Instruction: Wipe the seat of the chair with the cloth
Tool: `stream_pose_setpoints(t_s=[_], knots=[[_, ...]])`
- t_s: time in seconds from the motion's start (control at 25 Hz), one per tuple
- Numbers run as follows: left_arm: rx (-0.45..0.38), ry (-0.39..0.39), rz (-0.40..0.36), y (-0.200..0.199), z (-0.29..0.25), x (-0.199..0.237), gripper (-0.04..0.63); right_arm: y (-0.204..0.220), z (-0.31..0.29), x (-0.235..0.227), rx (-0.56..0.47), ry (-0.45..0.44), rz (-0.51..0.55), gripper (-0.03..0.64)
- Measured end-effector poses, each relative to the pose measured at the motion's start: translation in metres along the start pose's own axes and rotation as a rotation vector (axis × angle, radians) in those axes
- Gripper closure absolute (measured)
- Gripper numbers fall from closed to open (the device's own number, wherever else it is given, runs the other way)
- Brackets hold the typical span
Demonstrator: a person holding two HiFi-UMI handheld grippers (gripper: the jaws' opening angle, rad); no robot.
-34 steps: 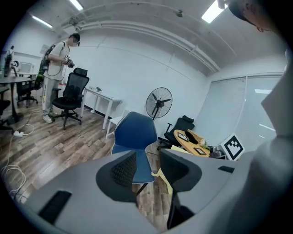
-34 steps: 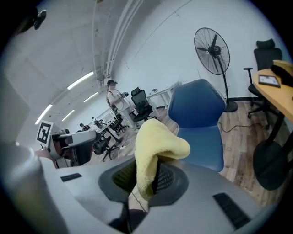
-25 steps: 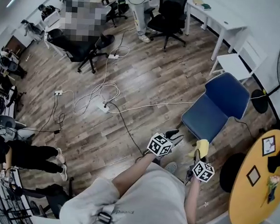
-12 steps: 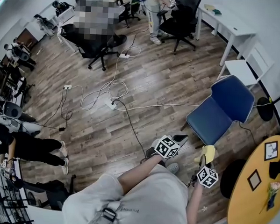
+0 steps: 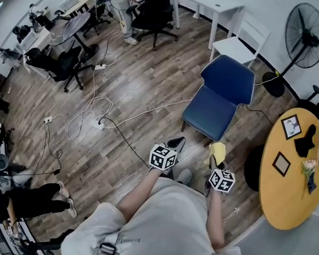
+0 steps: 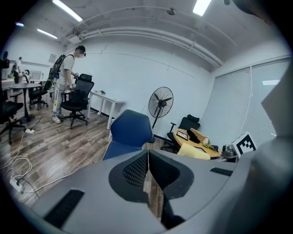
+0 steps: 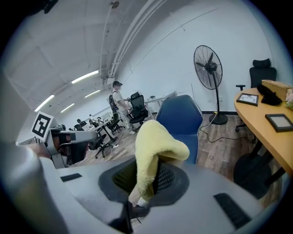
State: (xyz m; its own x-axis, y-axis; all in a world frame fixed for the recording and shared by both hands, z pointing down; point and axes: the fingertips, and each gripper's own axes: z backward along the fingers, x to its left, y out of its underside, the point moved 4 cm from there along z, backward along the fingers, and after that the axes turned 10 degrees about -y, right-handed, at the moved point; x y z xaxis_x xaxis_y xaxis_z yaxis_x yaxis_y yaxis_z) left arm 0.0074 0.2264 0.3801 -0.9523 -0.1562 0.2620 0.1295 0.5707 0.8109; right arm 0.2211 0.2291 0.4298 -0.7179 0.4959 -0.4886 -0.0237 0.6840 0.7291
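Jaws of right gripper (image 7: 146,180) clamped on yellow cloth (image 7: 158,146), which flops over above them. Left gripper (image 6: 147,173) jaws closed together, nothing between. Blue chair (image 5: 220,95) stands just ahead of both grippers; cloth held near front edge of its seat (image 5: 207,115), not touching.

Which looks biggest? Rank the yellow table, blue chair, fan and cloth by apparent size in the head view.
1. yellow table, though partly cut off by the frame
2. blue chair
3. fan
4. cloth, smallest despite being nearest
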Motion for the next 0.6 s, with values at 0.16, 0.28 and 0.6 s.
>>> stream_pose_setpoints(t_s=[0.16, 0.28, 0.6], knots=[[0.003, -0.003, 0.008, 0.0009, 0.0032, 0.0015, 0.568, 0.0061, 0.0057, -0.0027, -0.005, 0.009, -0.016, 0.569], [0.003, -0.005, 0.008, 0.0007, 0.0037, 0.0031, 0.568, 0.0075, 0.0037, -0.0043, -0.004, 0.005, -0.020, 0.569], [0.006, -0.002, -0.009, 0.0013, 0.0034, 0.0002, 0.568, 0.0069, -0.0031, -0.0032, -0.013, -0.016, -0.022, 0.569]])
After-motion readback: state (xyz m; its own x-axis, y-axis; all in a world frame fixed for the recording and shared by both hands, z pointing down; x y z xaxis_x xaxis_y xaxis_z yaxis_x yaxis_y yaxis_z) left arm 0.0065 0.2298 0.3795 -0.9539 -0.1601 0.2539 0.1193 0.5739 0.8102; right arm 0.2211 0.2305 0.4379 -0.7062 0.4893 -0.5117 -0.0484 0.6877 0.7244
